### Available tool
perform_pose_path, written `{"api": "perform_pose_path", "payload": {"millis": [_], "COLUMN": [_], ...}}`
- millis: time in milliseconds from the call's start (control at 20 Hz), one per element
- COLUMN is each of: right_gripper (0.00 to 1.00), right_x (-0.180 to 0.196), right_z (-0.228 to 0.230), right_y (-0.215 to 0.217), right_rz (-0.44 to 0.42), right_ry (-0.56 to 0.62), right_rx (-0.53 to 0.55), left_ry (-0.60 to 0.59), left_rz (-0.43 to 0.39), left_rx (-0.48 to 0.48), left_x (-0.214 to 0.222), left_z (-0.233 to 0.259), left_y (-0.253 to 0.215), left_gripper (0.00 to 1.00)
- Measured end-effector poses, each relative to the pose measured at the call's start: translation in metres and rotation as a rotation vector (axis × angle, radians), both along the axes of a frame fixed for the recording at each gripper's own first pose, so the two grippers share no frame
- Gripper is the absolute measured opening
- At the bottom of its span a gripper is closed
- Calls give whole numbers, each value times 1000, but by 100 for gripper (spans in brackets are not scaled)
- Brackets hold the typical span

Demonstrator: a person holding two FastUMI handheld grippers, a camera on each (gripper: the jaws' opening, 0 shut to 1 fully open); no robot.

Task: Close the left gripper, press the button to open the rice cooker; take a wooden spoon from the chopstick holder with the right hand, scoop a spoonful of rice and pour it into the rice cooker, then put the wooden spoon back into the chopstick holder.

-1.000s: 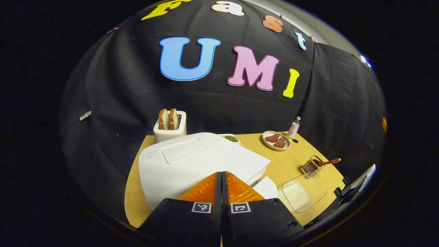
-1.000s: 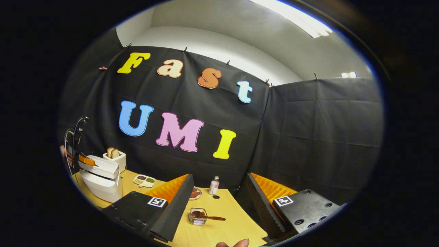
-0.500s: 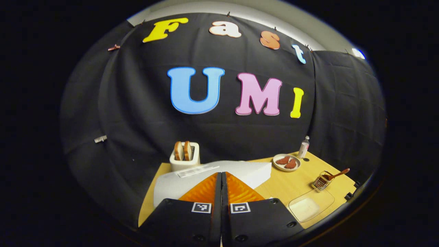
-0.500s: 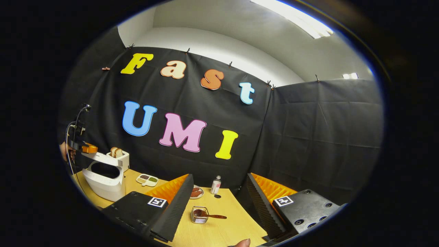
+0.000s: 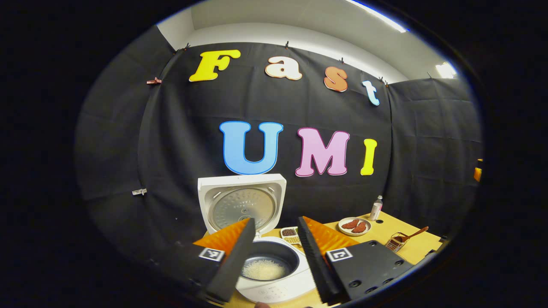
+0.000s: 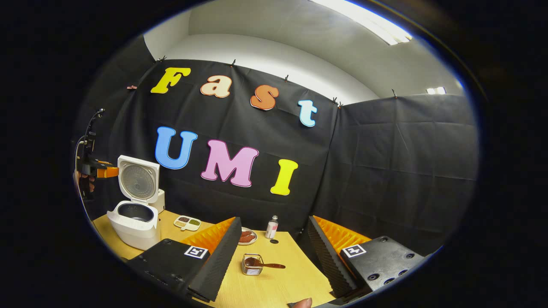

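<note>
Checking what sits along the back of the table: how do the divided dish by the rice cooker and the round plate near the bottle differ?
The divided dish is rectangular, split into compartments holding small brown and green bits; the round plate is undivided and carries two reddish-brown pieces. The dish sits beside the rice cooker, the plate next to the bottle. Both are pale and rest flat on the wooden table.

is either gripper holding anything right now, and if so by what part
Nothing is held. The left gripper and right gripper are both open with empty gaps; the wooden spoon sits in the chopstick holder.
</note>
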State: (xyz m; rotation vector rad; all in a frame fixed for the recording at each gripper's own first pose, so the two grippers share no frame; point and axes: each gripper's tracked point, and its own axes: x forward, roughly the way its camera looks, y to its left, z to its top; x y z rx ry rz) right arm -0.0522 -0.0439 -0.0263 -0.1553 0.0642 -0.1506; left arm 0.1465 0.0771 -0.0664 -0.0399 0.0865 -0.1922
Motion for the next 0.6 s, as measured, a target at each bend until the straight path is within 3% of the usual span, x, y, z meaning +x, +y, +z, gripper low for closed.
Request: {"api": "perform_pose_path", "payload": {"millis": [50,150,600], "right_gripper": [98,98,98], "right_x": [-1,-3,-2], "right_z": [-5,-14,-58], "right_y": [1,4,34], "right_rz": [5,21,157], "right_ry": [13,30,82], "right_rx": [4,10,41], "left_ry": [-1,9,5], "left_rz": [9,53,86], "left_rx": [5,23,-35], "left_x": [-9,-29,-123], "left_z": [2,6,28], "left_y": [0,4,-25], "left_gripper": [87,95,96]}}
